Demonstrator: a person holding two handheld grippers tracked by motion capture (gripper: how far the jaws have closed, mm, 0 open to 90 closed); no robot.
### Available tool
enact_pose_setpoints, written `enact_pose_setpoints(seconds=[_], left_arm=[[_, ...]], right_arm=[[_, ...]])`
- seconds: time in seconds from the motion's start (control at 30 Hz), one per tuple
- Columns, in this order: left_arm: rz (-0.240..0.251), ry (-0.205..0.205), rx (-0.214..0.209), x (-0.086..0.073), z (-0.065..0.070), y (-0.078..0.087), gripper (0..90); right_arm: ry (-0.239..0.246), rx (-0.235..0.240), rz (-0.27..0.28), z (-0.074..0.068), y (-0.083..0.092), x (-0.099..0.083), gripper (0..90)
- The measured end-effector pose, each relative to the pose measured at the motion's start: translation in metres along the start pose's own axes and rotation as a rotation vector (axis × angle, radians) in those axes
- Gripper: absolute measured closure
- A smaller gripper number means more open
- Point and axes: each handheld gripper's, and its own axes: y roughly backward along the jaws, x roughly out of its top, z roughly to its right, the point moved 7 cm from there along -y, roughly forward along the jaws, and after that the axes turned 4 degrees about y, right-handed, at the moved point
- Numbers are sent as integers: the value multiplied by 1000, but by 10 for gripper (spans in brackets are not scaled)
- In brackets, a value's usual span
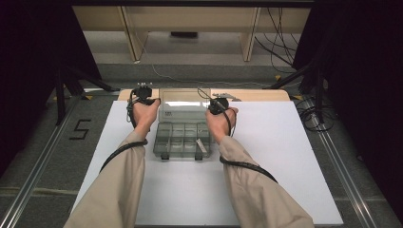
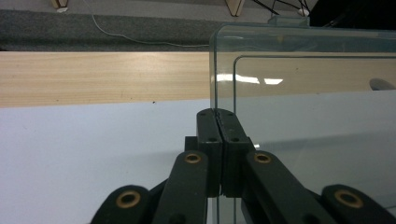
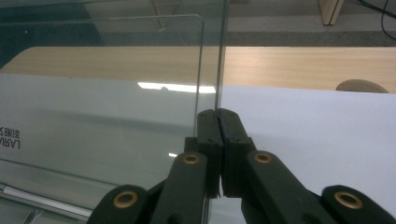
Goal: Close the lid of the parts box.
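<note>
Standing open in the middle of the high view, the clear plastic organizer box point(image 1: 183, 137) rests on the white sheet of the desk point(image 1: 285, 156), with its transparent lid point(image 1: 183, 107) raised upright at the far side of the tray. The tray shows several small compartments, and a small pale piece lies in the compartment at its right edge; what it is I cannot tell.

The left gripper point(image 1: 142, 97) is at the upper left corner of the lid. In the left gripper view its jaws are pressed together on the left edge of the lid point(image 2: 303, 93), which rises from between the tips into the upper right of that frame. The right gripper point(image 1: 218, 105) is at the upper right corner of the lid. In the right gripper view its jaws are also clamped on the lid point(image 3: 116, 84), here on the right edge, and the clear panel goes to the left of the frame, with some black printed letters at the lower left.

Both forearms wear beige sleeves point(image 1: 119, 185) and come in from the bottom of the high view. Behind the white sheet a strip of light wood point(image 2: 93, 77) is visible, and further back grey floor with cables point(image 1: 285, 42).
</note>
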Motion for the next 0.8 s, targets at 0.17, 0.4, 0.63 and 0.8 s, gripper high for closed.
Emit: enact_pose_setpoints(seconds=[0.17, 0.4, 0.63, 0.8], left_arm=[[23, -2, 2, -1, 1, 6, 888], [70, 25, -2, 1, 7, 10, 889], [74, 26, -3, 1, 7, 11, 889], [52, -4, -3, -1, 5, 14, 890]], right_arm=[[-17, 32, 7, 1, 0, 1, 875], [-20, 54, 23, 3, 0, 15, 785], [-25, 40, 57, 0, 0, 34, 788], [-43, 23, 64, 2, -1, 40, 815]])
